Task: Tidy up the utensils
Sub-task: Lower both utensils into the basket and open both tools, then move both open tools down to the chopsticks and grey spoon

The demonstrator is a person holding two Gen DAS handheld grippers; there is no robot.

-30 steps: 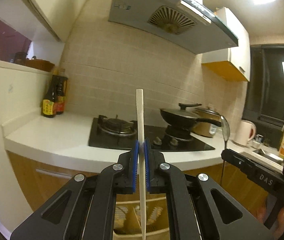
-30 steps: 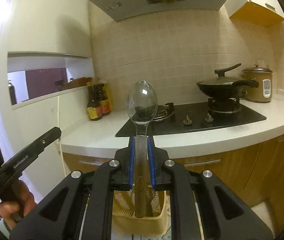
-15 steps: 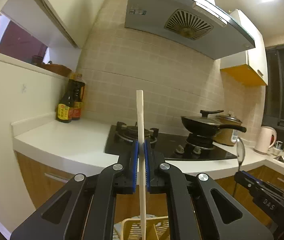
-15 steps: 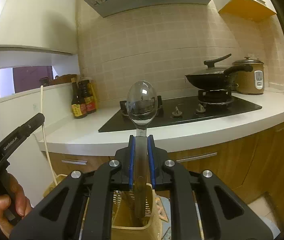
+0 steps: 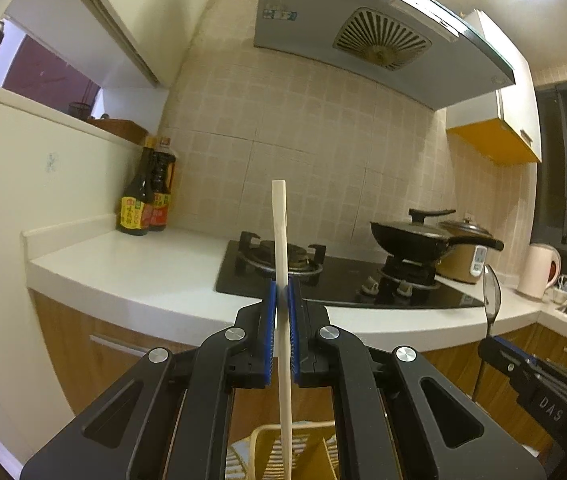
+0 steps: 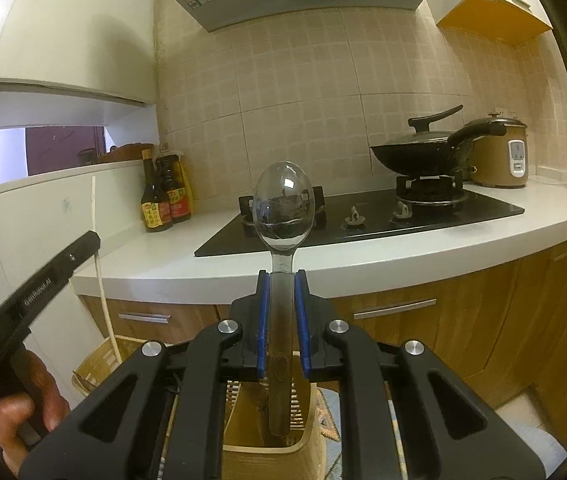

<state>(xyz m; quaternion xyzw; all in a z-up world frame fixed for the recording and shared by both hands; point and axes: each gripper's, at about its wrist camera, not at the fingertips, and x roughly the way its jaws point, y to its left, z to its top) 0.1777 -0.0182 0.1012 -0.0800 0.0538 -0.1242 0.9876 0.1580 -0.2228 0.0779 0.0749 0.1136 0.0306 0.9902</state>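
Observation:
My left gripper (image 5: 282,300) is shut on a pale chopstick (image 5: 279,232) held upright; its lower end hangs over a beige slotted utensil holder (image 5: 263,436) below. My right gripper (image 6: 282,288) is shut on a metal spoon (image 6: 283,208), bowl up, with the handle end reaching down into the beige utensil holder (image 6: 271,456). In the right wrist view the left gripper (image 6: 43,280) shows at the left with the chopstick (image 6: 97,256) over a second beige compartment (image 6: 95,364). In the left wrist view the spoon (image 5: 491,296) and right gripper (image 5: 523,368) show at the right.
A white counter (image 5: 135,268) carries a black gas hob (image 5: 331,280), a black wok (image 5: 415,236), a rice cooker (image 5: 467,256), a kettle (image 5: 539,268) and sauce bottles (image 5: 143,196). Wooden cabinet fronts (image 6: 463,312) stand below. A range hood (image 5: 363,28) hangs above.
Both grippers have moved down towards the utensil holder, so the counter sits higher in view. The spoon's handle end now sits inside the holder. Both grips are unchanged.

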